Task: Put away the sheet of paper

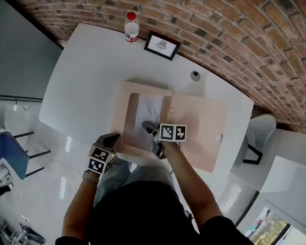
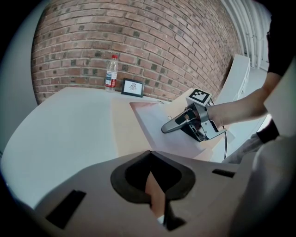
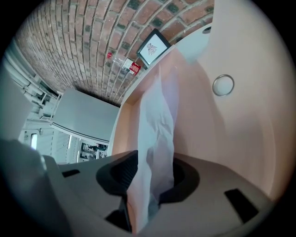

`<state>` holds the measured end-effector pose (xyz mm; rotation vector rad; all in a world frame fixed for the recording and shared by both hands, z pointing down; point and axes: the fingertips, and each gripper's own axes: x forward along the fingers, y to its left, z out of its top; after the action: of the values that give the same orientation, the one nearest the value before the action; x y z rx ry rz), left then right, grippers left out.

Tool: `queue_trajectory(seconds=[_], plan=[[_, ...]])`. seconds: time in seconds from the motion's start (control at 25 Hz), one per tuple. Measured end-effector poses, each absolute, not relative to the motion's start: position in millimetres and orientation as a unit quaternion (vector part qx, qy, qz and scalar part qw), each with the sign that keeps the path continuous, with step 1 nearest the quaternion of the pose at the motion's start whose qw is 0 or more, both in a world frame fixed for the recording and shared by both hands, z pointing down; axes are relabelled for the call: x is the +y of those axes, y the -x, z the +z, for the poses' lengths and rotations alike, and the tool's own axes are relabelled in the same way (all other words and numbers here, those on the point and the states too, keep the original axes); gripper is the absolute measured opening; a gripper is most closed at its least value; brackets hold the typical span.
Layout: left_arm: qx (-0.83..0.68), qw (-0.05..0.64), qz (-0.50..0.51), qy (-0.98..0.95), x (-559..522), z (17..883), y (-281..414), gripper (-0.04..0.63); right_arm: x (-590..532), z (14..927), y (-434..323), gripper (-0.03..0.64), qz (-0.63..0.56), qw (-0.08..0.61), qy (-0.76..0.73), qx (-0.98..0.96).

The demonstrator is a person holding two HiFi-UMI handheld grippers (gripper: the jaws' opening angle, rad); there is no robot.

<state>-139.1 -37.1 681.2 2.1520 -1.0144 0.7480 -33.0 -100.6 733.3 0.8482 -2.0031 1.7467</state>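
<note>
A pale pink folder lies open on the white table. A white sheet of paper rests in its left half. My left gripper is at the folder's near left corner, shut on a strip of the pink cover. My right gripper is over the sheet's near end. In the right gripper view the crumpled sheet runs up between the parted jaws of that gripper, loose rather than pinched. The left gripper view shows the right gripper low over the paper.
At the table's far edge stand a water bottle with a red cap and a small framed picture. A small round object sits beyond the folder. A metal snap is on the folder's inside. A white chair stands right.
</note>
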Motion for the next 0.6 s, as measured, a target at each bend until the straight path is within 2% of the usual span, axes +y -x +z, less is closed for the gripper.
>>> queue_trajectory(seconds=[0.08, 0.28, 0.52, 0.6], plan=[[-0.387, 0.317, 0.283, -0.818, -36.9, 681.5, 139.2, 0.002, -100.9, 732.3, 33.4, 0.156, 0.61, 0.182, -0.301, -0.71], [-0.387, 0.315, 0.28, -0.82, -37.3, 681.3, 139.8, 0.002, -103.4, 725.7, 29.3, 0.276, 0.579, 0.214, -0.313, -0.722], [-0.383, 0.32, 0.276, -0.821, -37.8, 681.8, 139.8, 0.002, -99.3, 724.2, 21.2, 0.397, 0.516, 0.291, -0.337, -0.731], [-0.384, 0.32, 0.274, -0.822, -38.4, 681.2, 139.9, 0.002, -101.2, 723.6, 15.0, 0.411, 0.481, 0.317, -0.353, -0.737]])
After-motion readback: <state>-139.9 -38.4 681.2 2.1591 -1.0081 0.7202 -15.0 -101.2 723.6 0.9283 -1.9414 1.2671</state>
